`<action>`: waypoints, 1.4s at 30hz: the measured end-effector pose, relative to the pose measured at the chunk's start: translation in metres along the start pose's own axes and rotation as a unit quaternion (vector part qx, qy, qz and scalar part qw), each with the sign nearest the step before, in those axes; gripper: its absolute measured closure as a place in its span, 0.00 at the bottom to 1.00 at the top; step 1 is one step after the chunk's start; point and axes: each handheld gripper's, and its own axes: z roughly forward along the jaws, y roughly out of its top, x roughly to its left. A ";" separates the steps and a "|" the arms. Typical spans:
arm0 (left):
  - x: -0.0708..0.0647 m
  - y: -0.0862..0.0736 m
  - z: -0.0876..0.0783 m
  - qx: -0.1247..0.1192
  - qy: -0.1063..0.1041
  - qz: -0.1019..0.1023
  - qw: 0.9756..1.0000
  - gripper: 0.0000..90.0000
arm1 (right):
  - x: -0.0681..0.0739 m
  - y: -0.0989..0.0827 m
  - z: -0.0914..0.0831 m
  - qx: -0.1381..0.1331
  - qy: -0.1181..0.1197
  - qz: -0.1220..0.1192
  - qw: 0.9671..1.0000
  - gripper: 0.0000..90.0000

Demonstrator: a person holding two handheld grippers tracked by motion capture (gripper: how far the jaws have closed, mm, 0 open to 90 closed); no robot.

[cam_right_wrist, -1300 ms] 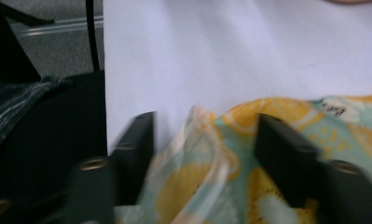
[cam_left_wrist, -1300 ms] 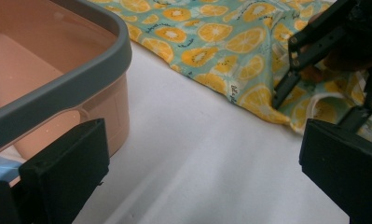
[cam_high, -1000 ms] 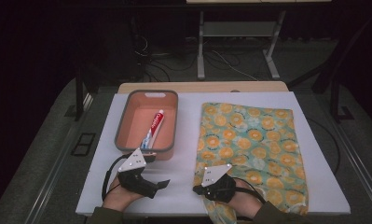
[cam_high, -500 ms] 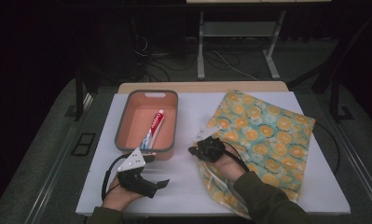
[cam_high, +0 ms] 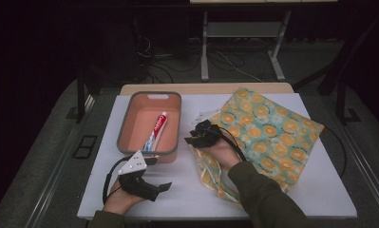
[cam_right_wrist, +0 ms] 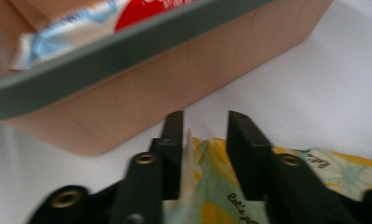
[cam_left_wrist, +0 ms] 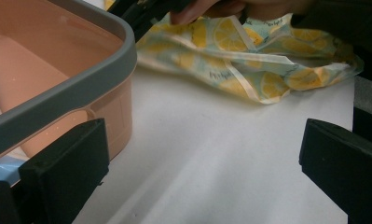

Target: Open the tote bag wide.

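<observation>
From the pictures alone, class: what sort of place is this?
Probably a lab or recording workspace, not a home: a white tabletop under a fixed overhead camera, loose cables on the dark carpeted floor, and a metal-legged desk frame behind.

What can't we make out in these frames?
- Toothpaste: label too small in the high view; cut off by the top edge and blurred in the right gripper view.
- Right tool: jaws have just been opening; cloth edge sits between them, contact unclear through blur.
- Cloth: near corner hidden by the sleeve in the high view.
- Bin: inside cut off by the left gripper view's edge.
</observation>
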 end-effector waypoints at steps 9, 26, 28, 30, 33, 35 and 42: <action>-0.001 0.000 0.003 0.004 0.001 -0.002 1.000 0.00 | -0.002 -0.030 -0.059 0.000 0.040 -0.013 0.999 0.44; -0.001 0.000 0.002 0.003 0.005 -0.003 1.000 0.00 | 0.040 -0.103 -0.131 0.004 0.093 -0.052 0.994 0.41; -0.002 0.000 0.002 0.004 0.005 -0.002 1.000 0.00 | 0.044 -0.109 -0.134 0.005 0.095 -0.054 0.994 0.42; -0.002 0.000 0.002 0.003 0.004 0.000 1.000 0.00 | 0.050 -0.116 -0.134 0.006 0.103 -0.059 0.993 0.43; -0.002 0.000 0.003 0.005 0.004 0.000 1.000 0.00 | 0.060 -0.121 -0.131 0.016 0.116 -0.074 0.990 0.50; -0.003 0.000 0.003 0.005 0.003 0.001 1.000 0.00 | 0.065 -0.123 -0.124 0.026 0.121 -0.085 0.989 0.54; -0.003 0.001 0.003 0.006 0.002 0.002 1.000 0.00 | 0.072 -0.128 -0.104 0.057 0.124 -0.111 0.984 0.73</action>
